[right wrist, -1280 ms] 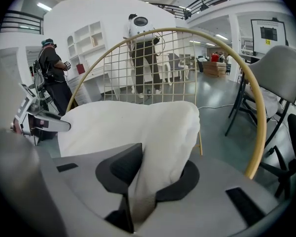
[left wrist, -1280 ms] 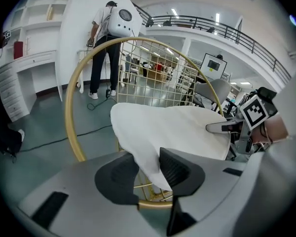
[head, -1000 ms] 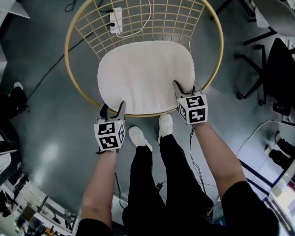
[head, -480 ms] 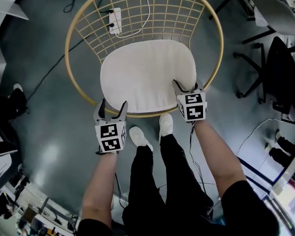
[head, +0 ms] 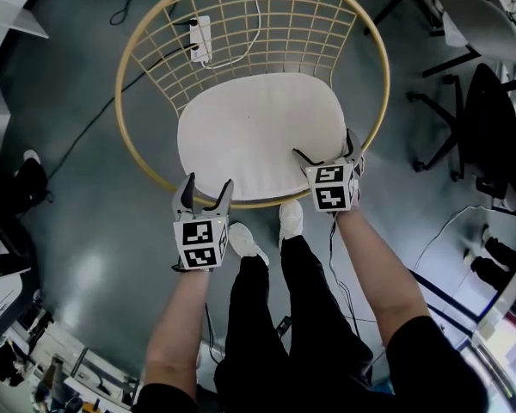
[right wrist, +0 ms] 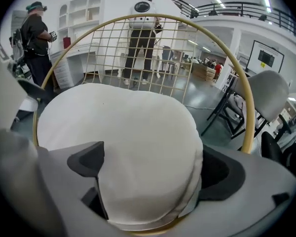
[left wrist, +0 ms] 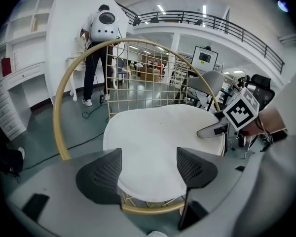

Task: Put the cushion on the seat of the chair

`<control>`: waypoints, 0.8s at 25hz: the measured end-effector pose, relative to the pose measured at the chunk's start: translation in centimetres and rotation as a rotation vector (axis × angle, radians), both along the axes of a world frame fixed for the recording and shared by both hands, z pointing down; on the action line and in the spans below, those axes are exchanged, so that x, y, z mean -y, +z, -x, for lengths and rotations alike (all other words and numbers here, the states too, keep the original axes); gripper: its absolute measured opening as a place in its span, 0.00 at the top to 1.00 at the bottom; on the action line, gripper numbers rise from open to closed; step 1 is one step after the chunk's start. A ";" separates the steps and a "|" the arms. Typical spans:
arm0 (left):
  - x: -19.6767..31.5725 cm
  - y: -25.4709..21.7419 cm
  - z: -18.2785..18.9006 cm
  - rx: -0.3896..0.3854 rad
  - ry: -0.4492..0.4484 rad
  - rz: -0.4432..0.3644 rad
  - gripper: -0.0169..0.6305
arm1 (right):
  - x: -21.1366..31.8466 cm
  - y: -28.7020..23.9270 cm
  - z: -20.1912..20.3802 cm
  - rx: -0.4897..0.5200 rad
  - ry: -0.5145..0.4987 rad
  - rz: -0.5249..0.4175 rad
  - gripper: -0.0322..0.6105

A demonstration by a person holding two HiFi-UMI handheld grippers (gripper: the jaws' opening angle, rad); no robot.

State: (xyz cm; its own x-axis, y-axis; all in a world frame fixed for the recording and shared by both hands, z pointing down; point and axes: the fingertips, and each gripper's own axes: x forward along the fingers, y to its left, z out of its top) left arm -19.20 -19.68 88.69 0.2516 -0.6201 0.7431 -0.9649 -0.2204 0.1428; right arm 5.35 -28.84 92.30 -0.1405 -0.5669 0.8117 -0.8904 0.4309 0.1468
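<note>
Now the white cushion is lying flat on the seat of the round wire chair. The right gripper is opening its fingers, with the cushion's near right corner sitting between them. The left gripper is hovering at the chair's front rim, just short of the cushion's edge, its fingers spread wide and holding nothing.

Open office-lab hall, mezzanine railing, office chair, white shelves, wall screen
</note>
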 end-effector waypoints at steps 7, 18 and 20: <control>0.4 -0.6 -0.4 -0.034 0.012 -0.008 0.43 | 0.6 -1.1 -0.2 -0.038 0.022 -0.058 0.02; 0.5 -6.4 -0.6 -0.062 0.002 -0.092 0.58 | -0.2 -7.6 3.8 0.196 -0.030 -0.100 0.38; 0.5 -8.3 -0.3 -0.066 -0.010 -0.117 0.68 | -0.5 -9.8 4.4 0.229 -0.047 -0.105 0.67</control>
State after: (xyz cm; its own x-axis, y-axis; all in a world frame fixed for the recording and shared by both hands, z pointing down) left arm -18.85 -20.23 80.35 0.2907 -0.7046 0.6474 -0.9566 -0.2293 0.1800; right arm 0.95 -28.29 82.47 -0.3422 -0.6346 0.6930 -0.8850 0.4656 -0.0106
